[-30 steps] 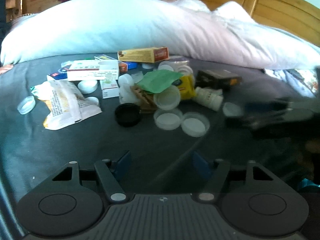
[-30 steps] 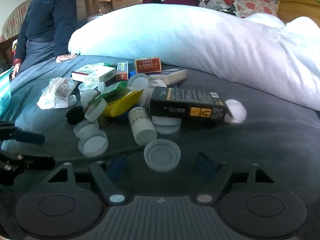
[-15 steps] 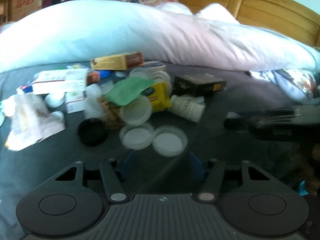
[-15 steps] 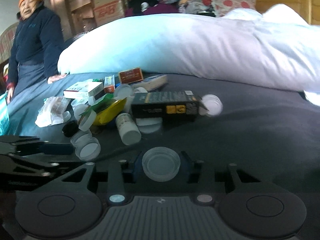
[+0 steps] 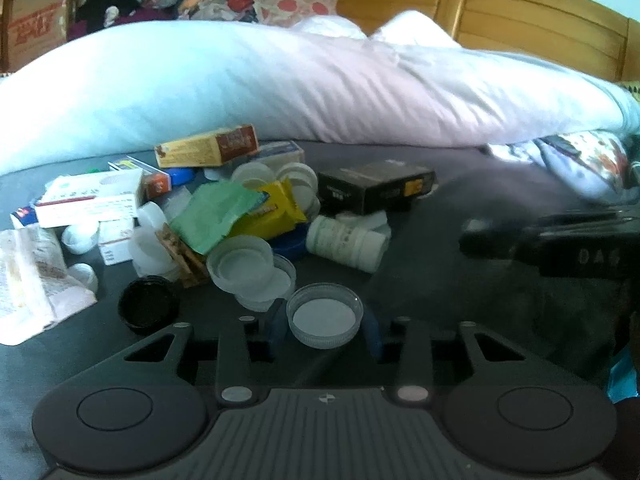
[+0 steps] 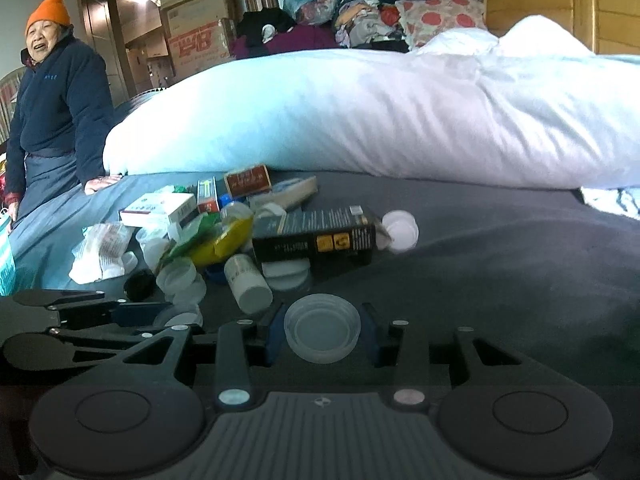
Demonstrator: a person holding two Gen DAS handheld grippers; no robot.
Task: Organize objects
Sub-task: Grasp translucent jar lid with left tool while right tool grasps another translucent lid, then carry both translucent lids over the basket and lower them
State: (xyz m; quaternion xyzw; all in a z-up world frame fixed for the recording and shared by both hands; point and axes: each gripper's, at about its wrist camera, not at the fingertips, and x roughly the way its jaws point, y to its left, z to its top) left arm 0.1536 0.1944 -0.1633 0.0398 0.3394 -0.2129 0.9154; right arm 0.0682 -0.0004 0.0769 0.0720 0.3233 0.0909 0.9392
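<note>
Left gripper [image 5: 325, 334]: a clear round cap [image 5: 325, 321] sits right between the blue fingers [image 5: 276, 330], open side up. Fingers are narrow & look to touch both its sides, so they're holding it. Just past it, at 11 o'clock, is the pile: more clear caps [image 5: 244, 266], a black cap [image 5: 148, 309] at 10, a white pill bottle [image 5: 346, 242] at 12 lying on its side, a black box [image 5: 376, 191] behind it.

Right gripper [image 6: 322, 336]: same thing w/ another clear cap [image 6: 322, 332], held between its narrow fingers [image 6: 370, 334]. The white bottle [image 6: 248, 283] lies close at 11.

Open room: the dark bed sheet [image 6: 520, 264] is bare from 1 to 3 o'clock. A big white duvet [image 6: 360, 120] blocks the far edge at 12. A person in an orange hat [image 6: 46, 10] sits at 10, at the bed's side.
</note>
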